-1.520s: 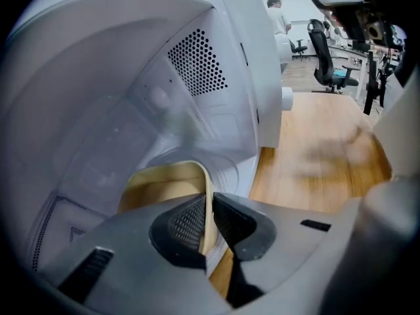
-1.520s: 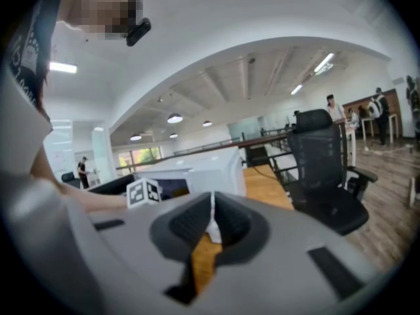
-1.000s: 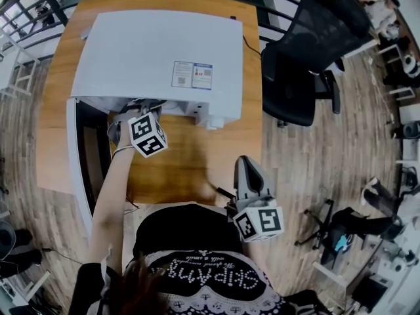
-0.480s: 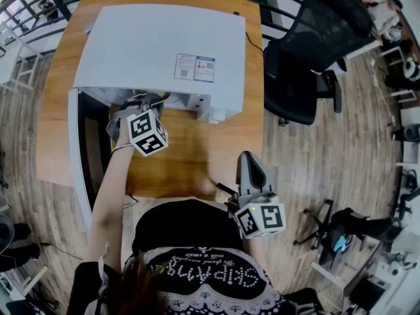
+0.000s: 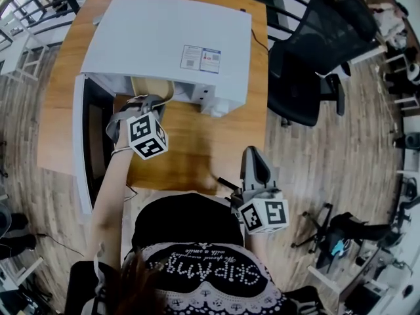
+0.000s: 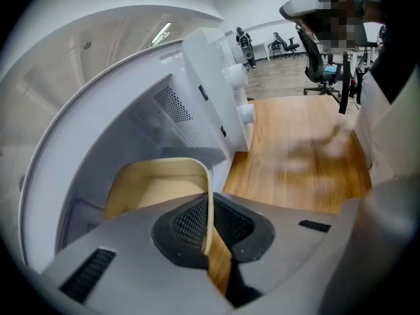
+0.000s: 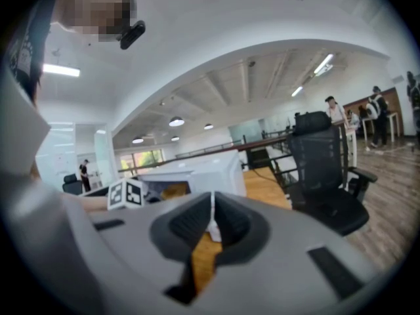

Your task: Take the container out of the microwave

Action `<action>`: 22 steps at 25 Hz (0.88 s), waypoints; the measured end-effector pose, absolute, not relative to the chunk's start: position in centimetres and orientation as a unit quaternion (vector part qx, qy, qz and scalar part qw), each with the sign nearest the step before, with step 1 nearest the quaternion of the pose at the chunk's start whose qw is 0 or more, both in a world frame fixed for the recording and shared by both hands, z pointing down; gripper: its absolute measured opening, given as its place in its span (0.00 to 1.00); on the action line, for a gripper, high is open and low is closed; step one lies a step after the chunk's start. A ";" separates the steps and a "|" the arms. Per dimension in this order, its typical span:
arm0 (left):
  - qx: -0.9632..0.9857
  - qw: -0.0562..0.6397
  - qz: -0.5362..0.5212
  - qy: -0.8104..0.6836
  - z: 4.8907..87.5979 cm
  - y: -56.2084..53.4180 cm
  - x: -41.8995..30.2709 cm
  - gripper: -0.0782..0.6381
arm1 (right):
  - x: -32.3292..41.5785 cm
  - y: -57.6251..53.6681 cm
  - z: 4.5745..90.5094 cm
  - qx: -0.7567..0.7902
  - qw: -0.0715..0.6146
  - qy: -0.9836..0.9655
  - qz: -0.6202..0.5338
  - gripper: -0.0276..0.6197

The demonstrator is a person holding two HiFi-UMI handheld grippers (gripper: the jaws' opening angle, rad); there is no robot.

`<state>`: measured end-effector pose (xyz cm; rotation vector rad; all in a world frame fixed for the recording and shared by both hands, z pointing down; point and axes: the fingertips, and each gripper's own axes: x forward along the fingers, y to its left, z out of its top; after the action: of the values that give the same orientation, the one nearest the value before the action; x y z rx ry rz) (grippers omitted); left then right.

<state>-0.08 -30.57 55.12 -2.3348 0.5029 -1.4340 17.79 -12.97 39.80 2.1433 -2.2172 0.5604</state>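
The left gripper is pinching the rim of the one beige container in the one white microwave's mouth at eleven o'clock, while the right gripper is hanging at five o'clock with jaws together.

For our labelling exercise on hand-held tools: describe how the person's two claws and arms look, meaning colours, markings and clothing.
Both the left claw and right claw have smooth grey shells with black meshed pads. Each carries a white cube printed with black square markers. The person wears a black top with white lettering; the left arm is unsleeved.
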 end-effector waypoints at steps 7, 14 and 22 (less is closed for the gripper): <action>-0.825 0.173 -0.510 0.172 54.7 -28.3 -0.8 0.16 | 18.0 -12.5 39.4 0.679 0.000 -0.713 0.173 0.10; -0.825 0.175 -0.508 0.176 54.0 -26.1 -1.1 0.16 | 18.9 -11.7 39.4 0.677 -0.001 -0.717 0.168 0.10; -0.825 0.179 -0.504 0.184 52.7 -23.7 -1.6 0.16 | 21.0 -10.8 39.2 0.681 0.003 -0.714 0.159 0.10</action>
<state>-1.61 -23.71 52.70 -2.3316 0.5189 -1.4259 21.01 -10.81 39.17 2.1368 -2.2399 0.4984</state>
